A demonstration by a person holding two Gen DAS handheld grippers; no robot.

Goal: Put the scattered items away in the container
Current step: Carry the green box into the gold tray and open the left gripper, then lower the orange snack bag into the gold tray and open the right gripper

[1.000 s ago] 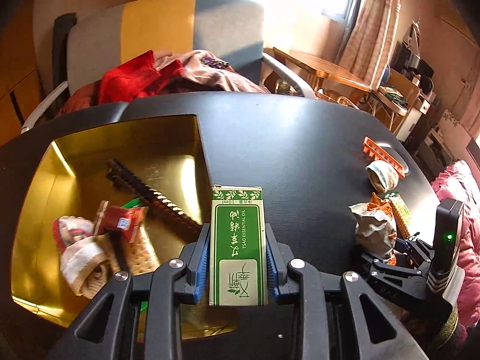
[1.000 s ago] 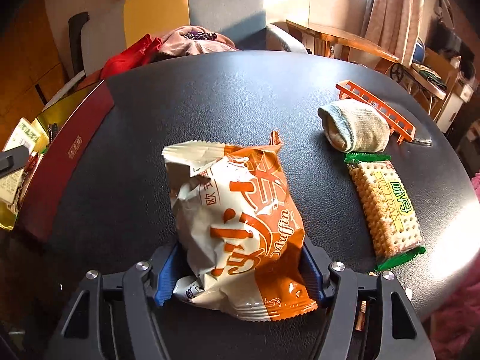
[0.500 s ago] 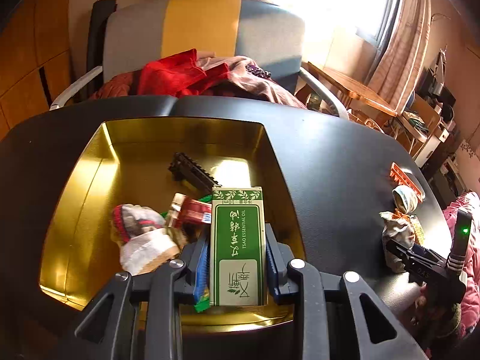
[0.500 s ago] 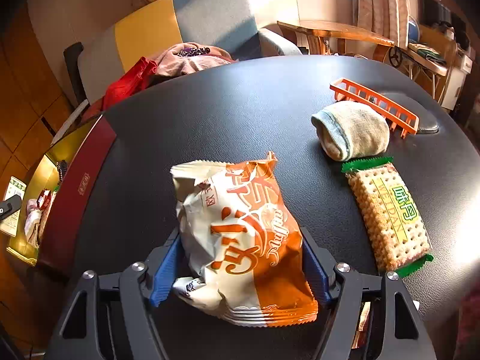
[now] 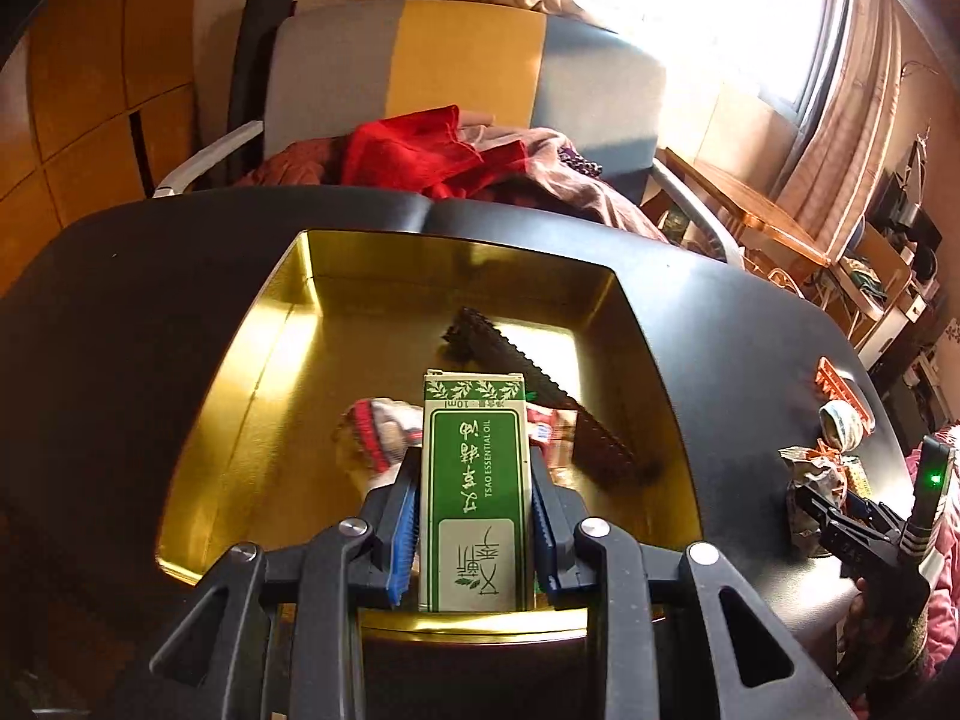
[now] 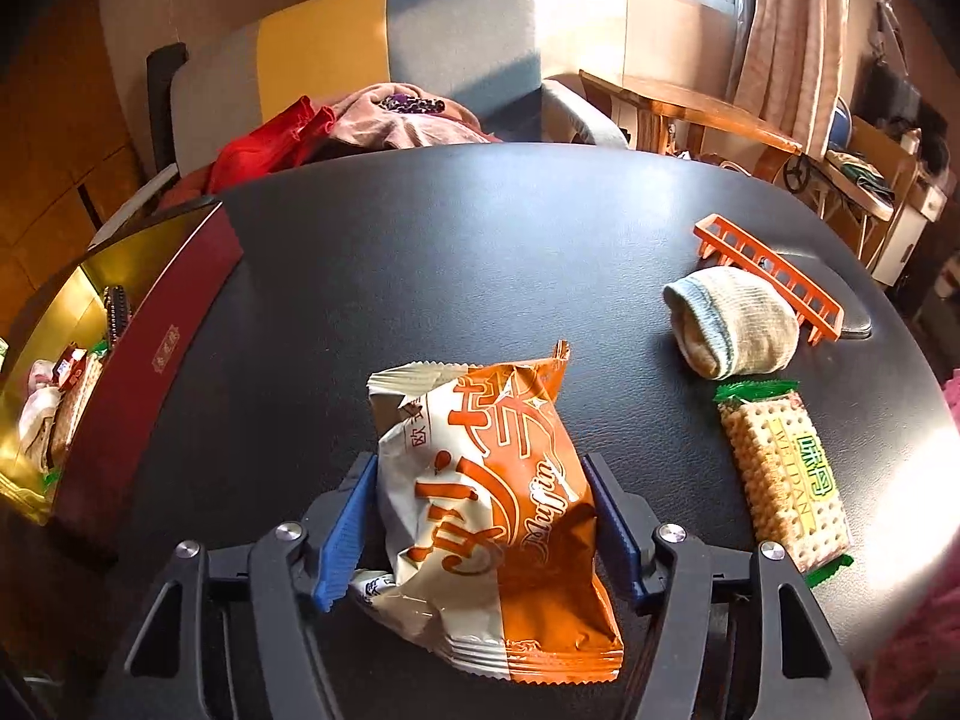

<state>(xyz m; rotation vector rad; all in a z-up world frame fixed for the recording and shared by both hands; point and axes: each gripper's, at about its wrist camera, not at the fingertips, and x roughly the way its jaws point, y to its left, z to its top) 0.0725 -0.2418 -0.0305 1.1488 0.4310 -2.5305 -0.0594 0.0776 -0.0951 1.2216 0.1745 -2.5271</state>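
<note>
My left gripper [image 5: 474, 480] is shut on a green and white essential-oil box [image 5: 474, 480], held over the near edge of the gold-lined container [image 5: 252, 372]. Inside the container lie a black comb [image 5: 528, 384], a red-striped sock [image 5: 378, 432] and snack packets [image 5: 552, 426]. My right gripper [image 6: 483, 486] is shut on an orange and white muffin bag [image 6: 480, 480], held above the black table [image 6: 456, 252]. A grey sock [image 6: 735, 330], an orange comb [image 6: 774, 276] and a cracker packet [image 6: 786, 480] lie on the table to the right. The container's red wall [image 6: 150, 360] stands at the left.
A grey, yellow and blue chair [image 5: 462, 78] piled with red and pink clothes [image 5: 432, 150] stands behind the table. A wooden side table [image 6: 690, 102] and clutter lie at the far right. The right gripper with its bag [image 5: 816, 480] shows at the table's right edge.
My left gripper has swung left with the green box, from beside the container to over its near edge. My right gripper has lifted slightly with the muffin bag still in it.
</note>
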